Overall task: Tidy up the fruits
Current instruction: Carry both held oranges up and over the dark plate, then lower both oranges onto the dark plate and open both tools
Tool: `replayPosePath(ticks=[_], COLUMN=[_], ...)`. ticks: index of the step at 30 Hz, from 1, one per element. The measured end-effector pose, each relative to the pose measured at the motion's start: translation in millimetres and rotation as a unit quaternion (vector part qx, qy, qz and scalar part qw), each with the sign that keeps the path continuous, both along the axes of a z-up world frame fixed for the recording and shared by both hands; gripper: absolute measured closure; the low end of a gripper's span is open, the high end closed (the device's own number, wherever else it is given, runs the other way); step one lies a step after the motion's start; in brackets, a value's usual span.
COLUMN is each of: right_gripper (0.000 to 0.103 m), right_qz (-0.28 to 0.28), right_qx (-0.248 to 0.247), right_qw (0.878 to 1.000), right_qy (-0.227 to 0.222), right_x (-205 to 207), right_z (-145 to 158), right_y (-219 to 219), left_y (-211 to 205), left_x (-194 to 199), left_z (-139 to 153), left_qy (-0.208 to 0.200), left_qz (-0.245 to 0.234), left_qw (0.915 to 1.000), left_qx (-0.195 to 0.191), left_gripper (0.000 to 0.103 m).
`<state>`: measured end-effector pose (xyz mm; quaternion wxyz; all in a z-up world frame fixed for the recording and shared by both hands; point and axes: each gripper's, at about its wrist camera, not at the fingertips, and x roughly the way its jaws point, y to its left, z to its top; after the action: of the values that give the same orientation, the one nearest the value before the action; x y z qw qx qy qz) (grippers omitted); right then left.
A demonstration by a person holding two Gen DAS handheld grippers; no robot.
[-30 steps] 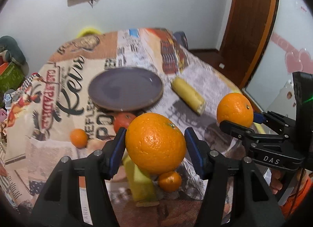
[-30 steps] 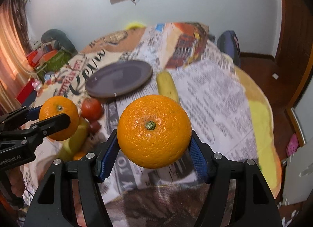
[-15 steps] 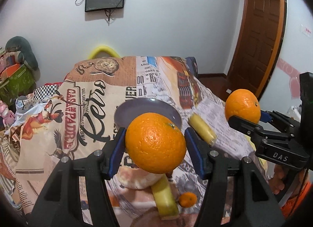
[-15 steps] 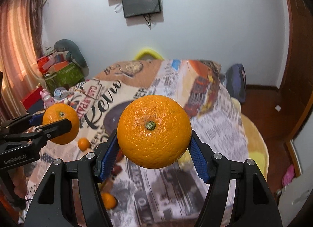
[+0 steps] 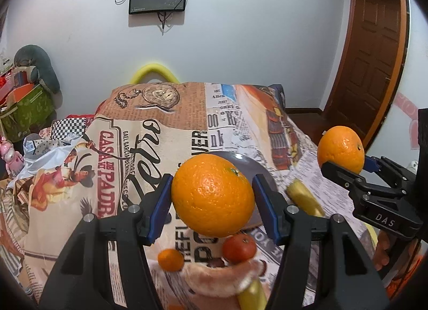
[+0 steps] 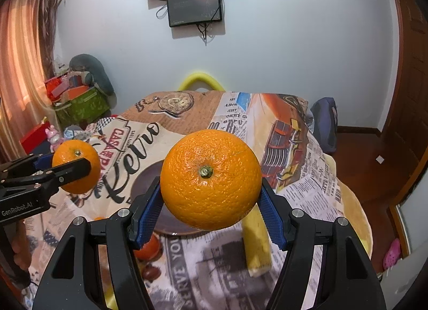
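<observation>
Two oranges aloft, one per hand-held gripper. Left hand-held gripper [image 5: 212, 199] clamped on orange [image 5: 212, 195]; right hand-held gripper [image 6: 211, 197] clamped on second orange [image 6: 210, 179], stem facing camera. Both well above counter [image 5: 160, 128]. Plate [image 5: 250, 165] lies ahead and below both, mostly hidden behind held fruit. Left looks nearer: plate sits just behind its orange. Round fruit, no long axis to align. Tomato [image 5: 239, 248], mandarin [image 5: 170, 259], bananas [image 6: 256, 243] remain on counter near plate. Likely next: lower forward onto plate.

left gripper [image 5: 212, 197]: I've raised and levelled it; the plate [image 5: 251, 165] now sits behind its orange [image 5: 212, 195].
right gripper [image 6: 210, 203]: lifted likewise, wall screen [image 6: 195, 6] now visible.
</observation>
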<state>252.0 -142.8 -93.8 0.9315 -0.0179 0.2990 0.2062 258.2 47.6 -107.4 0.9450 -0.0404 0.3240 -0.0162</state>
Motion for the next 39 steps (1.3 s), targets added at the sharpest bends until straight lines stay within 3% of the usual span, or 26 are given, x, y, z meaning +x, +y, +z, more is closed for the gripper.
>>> replayPosePath(ticks=[13,21,32,39], right_gripper=[0.038,0.038,0.038,0.038], right_qz=[-0.002,0.015,0.038,0.043], right_qx=[-0.026,-0.052,-0.084,-0.112], right_qw=[1.0,0.998,0.989,0.982], right_qy=[0.014,0.034,0.119,0.143], right_x=[52,79,113,121], right_z=[-19,-38,-81,-101], right_y=[19,37,55,62], left_y=[20,26,32,28], left_x=[61,96,140,154], left_z=[-35,-51,-88,-106], left_qy=[0.037,0.054,0.126,0.154], left_qz=[0.009,0.009,-0.011,-0.017], left_qw=[0.9991,0.9985,0.9919,0.9879], left_qx=[-0.017,-0.004,-0.014,-0.01], left_gripper=[0.043,0.043,0.043,0.043])
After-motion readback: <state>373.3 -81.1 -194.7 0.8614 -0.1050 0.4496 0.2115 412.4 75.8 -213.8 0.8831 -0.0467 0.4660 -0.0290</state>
